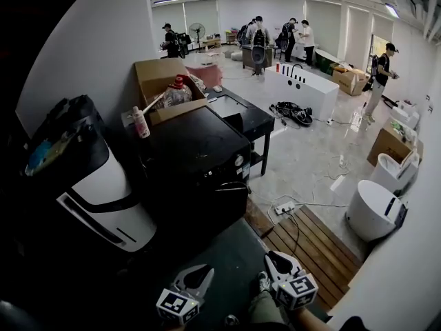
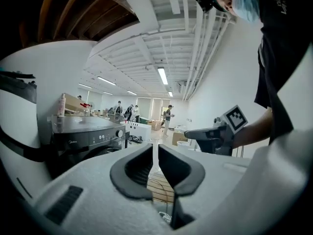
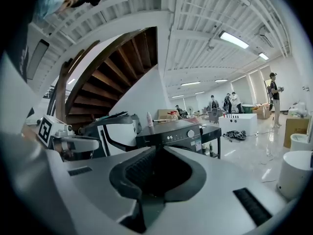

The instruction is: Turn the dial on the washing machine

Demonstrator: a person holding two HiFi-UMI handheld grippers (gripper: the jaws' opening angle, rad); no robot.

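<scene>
Now, standing well in front of the black washing machine (image 1: 186, 143), not touching it. Holding the left gripper (image 1: 209, 272) low on the near side of the machine, jaws only a thin slit apart with nothing in between. Holding the right gripper (image 1: 271, 256) just beside it, jaws pressed together and empty. Looking at the small white dial (image 1: 238, 161) at the right end of the machine's front panel, well apart from both grippers. Also seeing a bottle (image 1: 140, 123) upright on top of the machine and a cardboard box (image 1: 162, 78) behind the machine.
</scene>
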